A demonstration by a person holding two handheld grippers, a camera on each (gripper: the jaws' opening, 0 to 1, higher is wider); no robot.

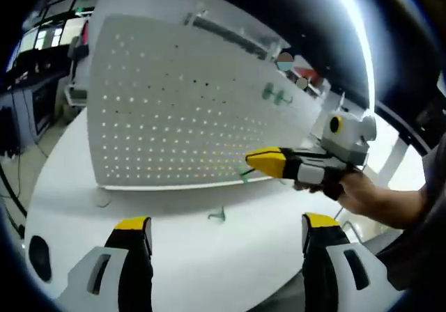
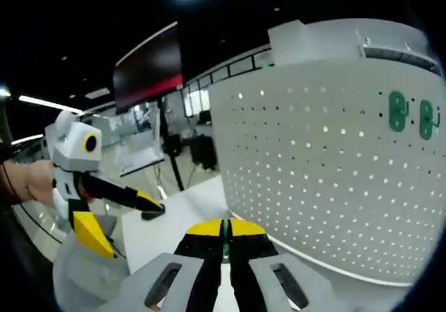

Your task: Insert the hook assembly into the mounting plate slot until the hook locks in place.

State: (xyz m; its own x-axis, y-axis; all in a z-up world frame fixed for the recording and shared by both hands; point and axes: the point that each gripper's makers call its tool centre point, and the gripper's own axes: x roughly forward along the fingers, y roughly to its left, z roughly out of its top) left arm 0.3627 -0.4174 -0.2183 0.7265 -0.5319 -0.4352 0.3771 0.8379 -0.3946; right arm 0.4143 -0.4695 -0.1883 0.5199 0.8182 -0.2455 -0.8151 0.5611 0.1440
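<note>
right gripper [image 2: 224,237] pinching green hook [image 2: 224,246] nr pegboard [image 2: 327,180], left gripper [image 1: 226,232] spread wide

White perforated mounting plate [image 2: 327,180], green hooks [image 2: 410,113], yellow-tipped black fingers [image 1: 132,228].

A white table [image 1: 174,256] carries an upright white pegboard [image 1: 174,110]. A small green hook [image 1: 217,216] lies on the tabletop just before the pegboard's lower edge.
</note>
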